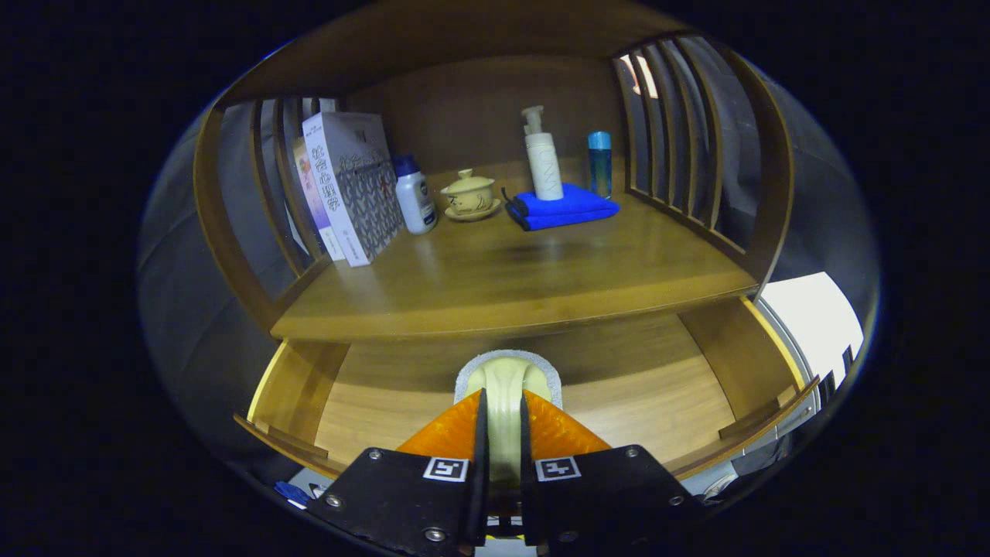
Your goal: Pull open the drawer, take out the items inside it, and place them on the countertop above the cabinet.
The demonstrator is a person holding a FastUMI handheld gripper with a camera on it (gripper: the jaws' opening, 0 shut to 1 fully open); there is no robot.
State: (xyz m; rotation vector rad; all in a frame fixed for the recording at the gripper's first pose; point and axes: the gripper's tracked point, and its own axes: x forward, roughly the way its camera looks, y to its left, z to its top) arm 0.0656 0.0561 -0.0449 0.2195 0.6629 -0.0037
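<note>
The wooden drawer (681, 402) stands pulled open below the countertop (510, 286). My gripper (504, 410) is shut on a pale cream handle of a brush-like item (506, 379) with a grey fuzzy rim, held over the open drawer just below the countertop's front edge. Both fingers (456, 429) press on the handle's sides. The drawer floor around the item is bare wood. On the countertop sit a folded blue cloth (564, 209) with a white pump bottle (544, 158) on it.
At the back of the countertop stand books (352, 186), a small white bottle with a blue cap (414, 197), a lidded tea cup on a saucer (470, 195) and a blue bottle (599, 162). Slatted wooden side walls (688, 131) flank the shelf.
</note>
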